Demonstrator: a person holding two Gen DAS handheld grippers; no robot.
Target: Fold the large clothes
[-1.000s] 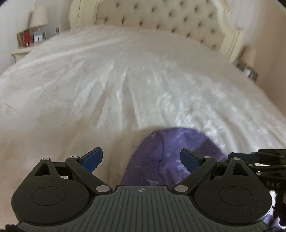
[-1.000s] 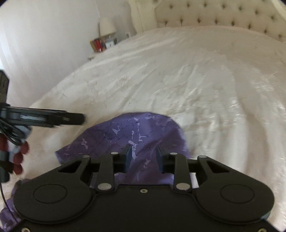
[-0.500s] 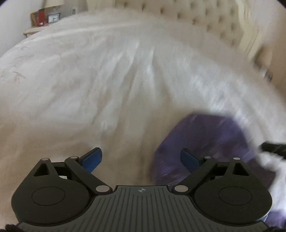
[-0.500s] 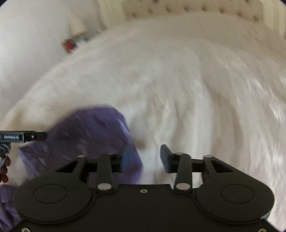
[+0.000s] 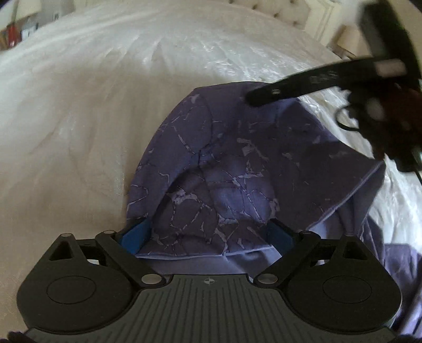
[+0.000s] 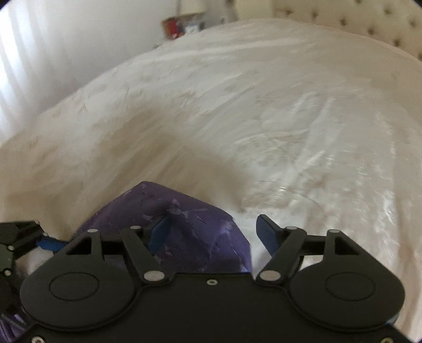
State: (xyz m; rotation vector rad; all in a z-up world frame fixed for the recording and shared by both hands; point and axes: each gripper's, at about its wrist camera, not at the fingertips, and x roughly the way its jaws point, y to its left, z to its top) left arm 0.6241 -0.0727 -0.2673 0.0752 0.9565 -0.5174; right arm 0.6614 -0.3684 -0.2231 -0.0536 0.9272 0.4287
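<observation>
A purple garment with a pale crackle print (image 5: 232,163) lies bunched on a white bedspread (image 5: 79,118). My left gripper (image 5: 207,234) is open, its blue pads on either side of a folded edge of the cloth. My right gripper (image 6: 215,230) is open; a fold of the garment (image 6: 195,227) lies against its left pad, and the right pad is over the white bedspread (image 6: 263,105). The right gripper also shows blurred at the upper right of the left wrist view (image 5: 316,79), above the garment. The left gripper shows at the left edge of the right wrist view (image 6: 15,237).
A tufted cream headboard (image 5: 284,10) stands at the far end of the bed. A nightstand with a red item (image 6: 174,23) is at the far left. White wall (image 6: 66,39) runs along the left side of the bed.
My right gripper, shut on the garment a second ago, has opened. My left gripper has moved onto the garment, which now lies between its pads. Both views swung while the hands moved.
</observation>
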